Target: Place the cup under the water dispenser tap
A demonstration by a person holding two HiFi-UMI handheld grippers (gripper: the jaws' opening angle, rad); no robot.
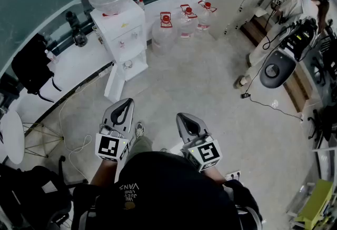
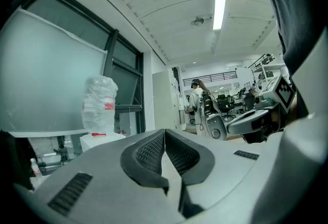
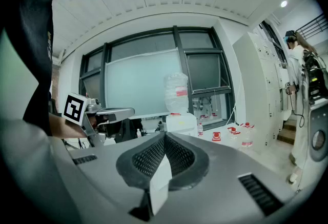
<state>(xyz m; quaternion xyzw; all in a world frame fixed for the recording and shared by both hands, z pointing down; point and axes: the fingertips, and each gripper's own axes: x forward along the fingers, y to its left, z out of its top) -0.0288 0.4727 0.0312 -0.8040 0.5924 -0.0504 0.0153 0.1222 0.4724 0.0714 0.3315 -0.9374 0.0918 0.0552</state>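
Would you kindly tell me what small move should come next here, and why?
Probably walk forward toward the water dispenser: it stands well ahead, out of reach, and the left gripper and right gripper are both shut on nothing.

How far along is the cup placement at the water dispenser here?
Done: unclear; a small object sits at the water dispenser tap, too small to call a cup. In hand: nothing; left gripper and right gripper are shut, empty, apart from the dispenser. Left: possibly everything.
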